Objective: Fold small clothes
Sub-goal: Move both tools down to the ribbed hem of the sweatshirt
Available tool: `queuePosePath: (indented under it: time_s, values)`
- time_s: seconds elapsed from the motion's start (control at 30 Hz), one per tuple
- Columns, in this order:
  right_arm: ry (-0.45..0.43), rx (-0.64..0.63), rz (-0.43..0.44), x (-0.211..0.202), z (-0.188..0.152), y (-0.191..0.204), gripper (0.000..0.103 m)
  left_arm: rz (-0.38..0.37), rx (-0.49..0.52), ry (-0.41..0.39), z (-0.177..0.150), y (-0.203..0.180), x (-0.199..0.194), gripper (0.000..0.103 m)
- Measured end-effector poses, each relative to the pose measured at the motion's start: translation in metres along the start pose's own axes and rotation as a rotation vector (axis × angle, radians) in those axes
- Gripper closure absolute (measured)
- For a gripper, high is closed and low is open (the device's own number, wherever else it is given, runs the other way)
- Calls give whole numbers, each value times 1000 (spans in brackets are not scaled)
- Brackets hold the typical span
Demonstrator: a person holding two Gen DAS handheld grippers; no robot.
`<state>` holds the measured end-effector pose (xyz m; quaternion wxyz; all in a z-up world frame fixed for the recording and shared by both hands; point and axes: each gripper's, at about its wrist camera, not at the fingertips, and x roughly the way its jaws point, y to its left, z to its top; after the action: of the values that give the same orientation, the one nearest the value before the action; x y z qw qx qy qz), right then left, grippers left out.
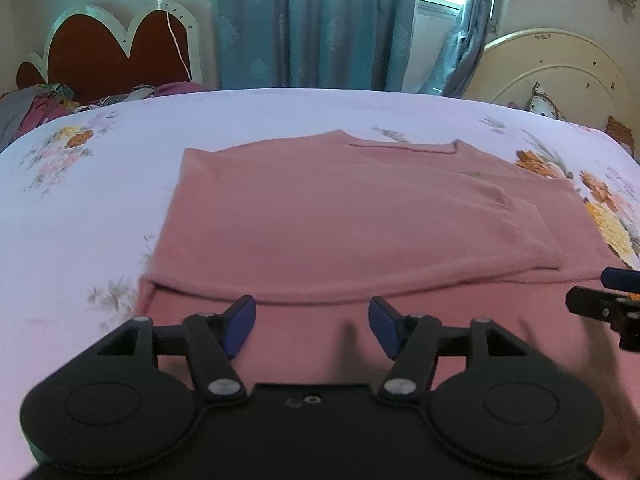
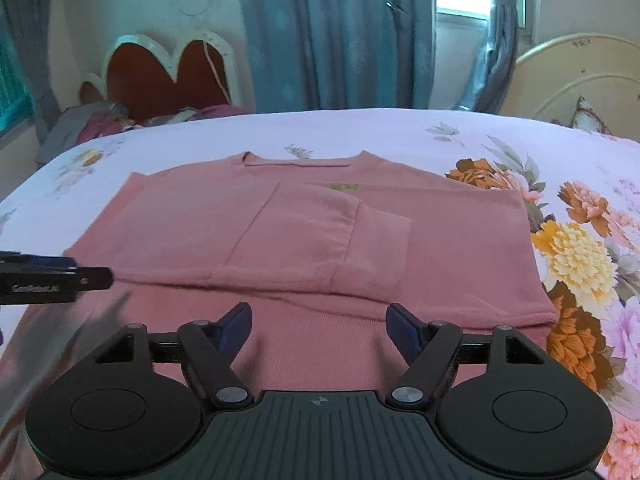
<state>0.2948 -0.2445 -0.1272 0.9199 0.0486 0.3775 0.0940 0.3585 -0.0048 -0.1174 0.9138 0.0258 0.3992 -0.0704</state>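
Note:
A pink long-sleeved top (image 1: pixel 328 220) (image 2: pixel 304 232) lies flat on the bed, neckline at the far side, both sleeves folded in across the body. Its lower part is folded up, leaving a soft fold edge just ahead of both grippers. My left gripper (image 1: pixel 312 322) hovers over the near left of the top, jaws apart, nothing between the blue pads. My right gripper (image 2: pixel 319 326) sits over the near right part, also open and empty. Each gripper shows at the edge of the other's view: the right one (image 1: pixel 612 300), the left one (image 2: pixel 52 276).
The bed carries a pale lilac sheet (image 1: pixel 100 200) (image 2: pixel 480 140) with orange and yellow flowers at the right. Behind stand a red heart-shaped headboard (image 1: pixel 120 56), blue curtains (image 1: pixel 304 24), a cream headboard (image 1: pixel 560 68) and a pile of clothes (image 1: pixel 36 104) at far left.

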Motion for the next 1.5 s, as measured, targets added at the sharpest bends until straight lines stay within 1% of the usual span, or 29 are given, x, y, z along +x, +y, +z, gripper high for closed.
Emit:
queuePosePath:
  time_s: [0.13, 0.3, 0.4, 0.53, 0.63, 0.8, 0.97, 1.23, 1.5]
  values:
    - [2, -36, 33, -14, -11, -4, 30, 10, 4, 6, -12, -14, -10, 39]
    - [18, -52, 50, -26, -23, -9, 30, 14, 0, 16, -26, -26, -25, 39]
    - [17, -58, 39, -36, -31, -10, 30, 16, 6, 21, -34, -29, -34, 38]
    - [13, -30, 19, -54, -44, -12, 30, 12, 1, 27, -45, -27, -47, 37]
    - [3, -10, -2, -69, -53, -9, 30, -2, 9, 24, -54, -23, -57, 36]
    - [9, 35, -39, -88, -72, 3, 30, -24, 34, 20, -73, -12, -72, 36]
    - [21, 50, -86, -104, -89, 14, 30, -24, 32, 27, -98, 8, -91, 35]
    - [46, 59, -119, -125, -115, 31, 30, -21, -3, 55, -131, 40, -112, 35]
    - [48, 79, -159, -141, -133, 34, 30, -10, -23, 73, -149, 55, -124, 35]
